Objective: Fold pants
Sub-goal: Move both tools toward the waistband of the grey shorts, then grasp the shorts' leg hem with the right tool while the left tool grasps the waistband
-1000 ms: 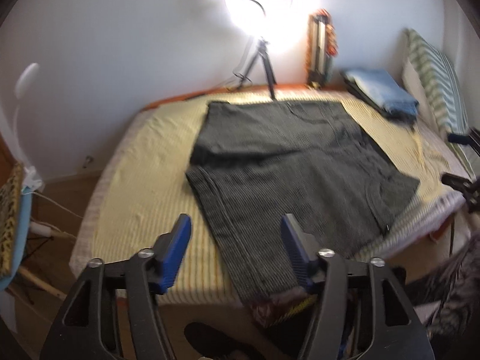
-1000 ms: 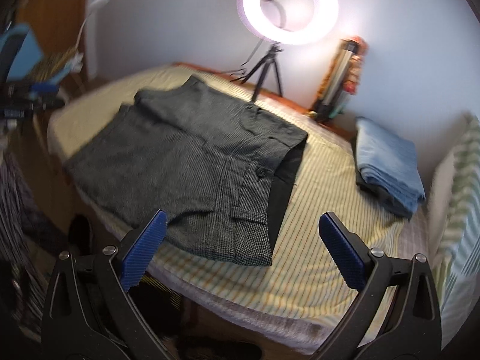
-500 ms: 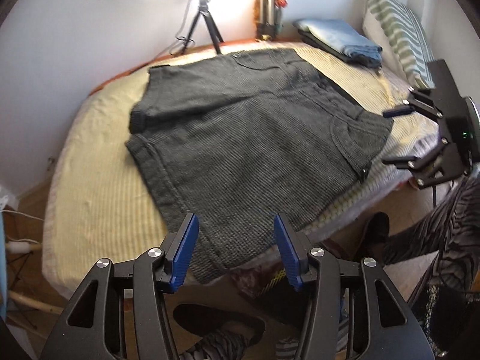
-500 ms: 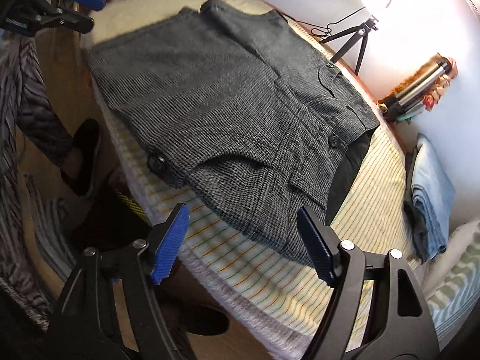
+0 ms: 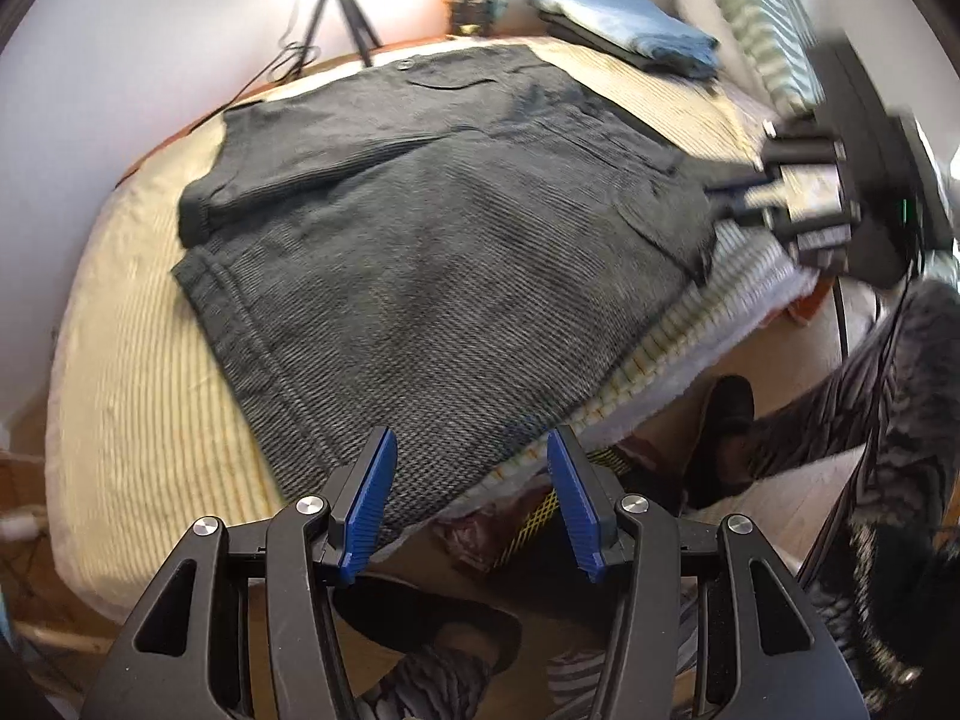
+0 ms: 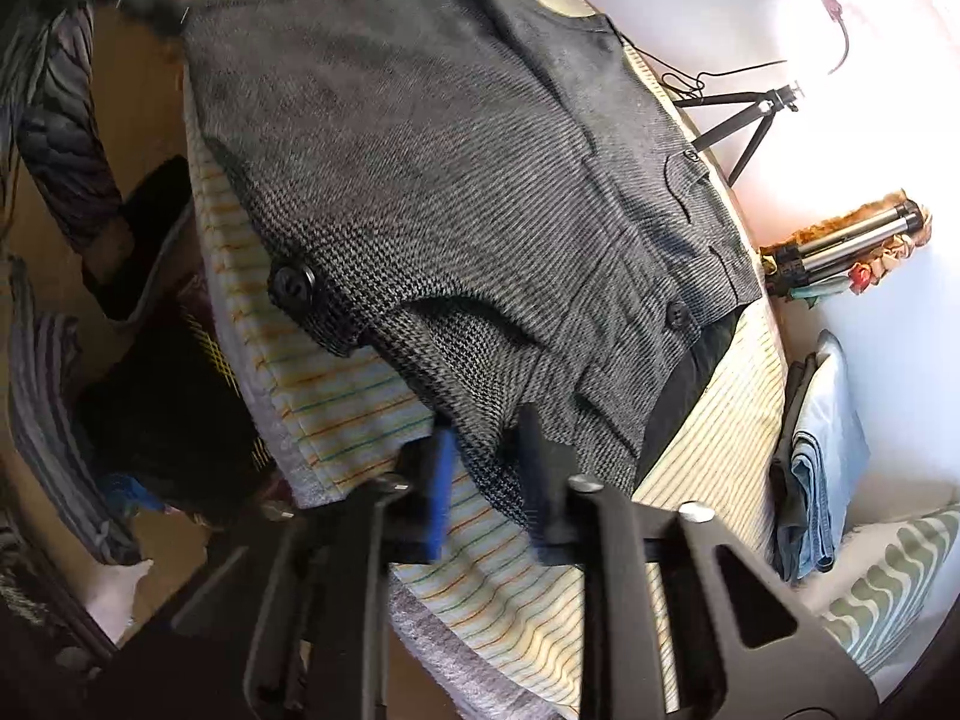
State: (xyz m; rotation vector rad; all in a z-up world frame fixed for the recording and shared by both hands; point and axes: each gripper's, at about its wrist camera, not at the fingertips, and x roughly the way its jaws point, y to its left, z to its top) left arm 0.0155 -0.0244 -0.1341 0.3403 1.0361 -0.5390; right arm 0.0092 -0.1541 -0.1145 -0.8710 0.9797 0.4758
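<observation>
Right wrist: right gripper (image 6: 489, 480) fingers narrowed around pants (image 6: 480, 180) waist corner, grip unclear; left gripper (image 5: 468, 504) apart, nearer hem.

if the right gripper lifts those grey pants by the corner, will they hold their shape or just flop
The grey pants will probably flop: they drape over the bed edge and crease near the right gripper. The thick weave suggests moderate weight, so the fabric should sag. The textured cloth looks unlikely to slip.
</observation>
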